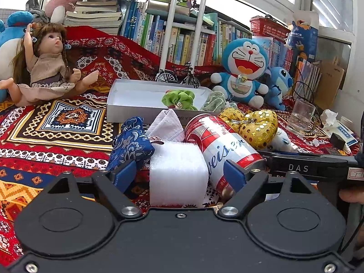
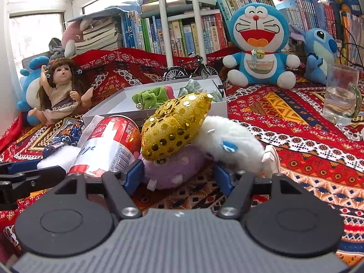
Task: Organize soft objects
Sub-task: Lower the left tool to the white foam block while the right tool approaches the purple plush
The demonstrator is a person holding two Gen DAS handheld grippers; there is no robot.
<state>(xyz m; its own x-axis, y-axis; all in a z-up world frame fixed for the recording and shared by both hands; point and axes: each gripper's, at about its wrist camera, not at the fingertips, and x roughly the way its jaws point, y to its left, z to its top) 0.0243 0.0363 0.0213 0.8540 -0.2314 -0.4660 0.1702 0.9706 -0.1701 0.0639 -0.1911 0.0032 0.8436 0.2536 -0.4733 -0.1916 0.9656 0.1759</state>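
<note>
My left gripper (image 1: pixel 179 175) is open around a white fluffy block (image 1: pixel 178 159), with a gap showing at each blue pad. A blue brocade pouch (image 1: pixel 130 145) lies to its left, a folded white cloth (image 1: pixel 167 125) behind it, and a red-and-white can (image 1: pixel 223 145) on its side to its right. My right gripper (image 2: pixel 179 175) is open around a purple plush (image 2: pixel 175 168); its left pad is at the plush's edge and the right pad stands clear. A gold sequin heart (image 2: pixel 177 125) and a white plush (image 2: pixel 229 141) rest on top. The white box (image 2: pixel 109 113) behind holds a green scrunchie (image 2: pixel 147 99).
A doll (image 1: pixel 45 68) sits at the far left on the patterned cloth. A Doraemon plush (image 2: pixel 259 45) and a blue Stitch plush (image 2: pixel 318 52) sit at the back right, with a glass mug (image 2: pixel 341 93) nearby. A model bicycle (image 1: pixel 179 77) and a bookshelf (image 1: pixel 182 41) stand behind the box.
</note>
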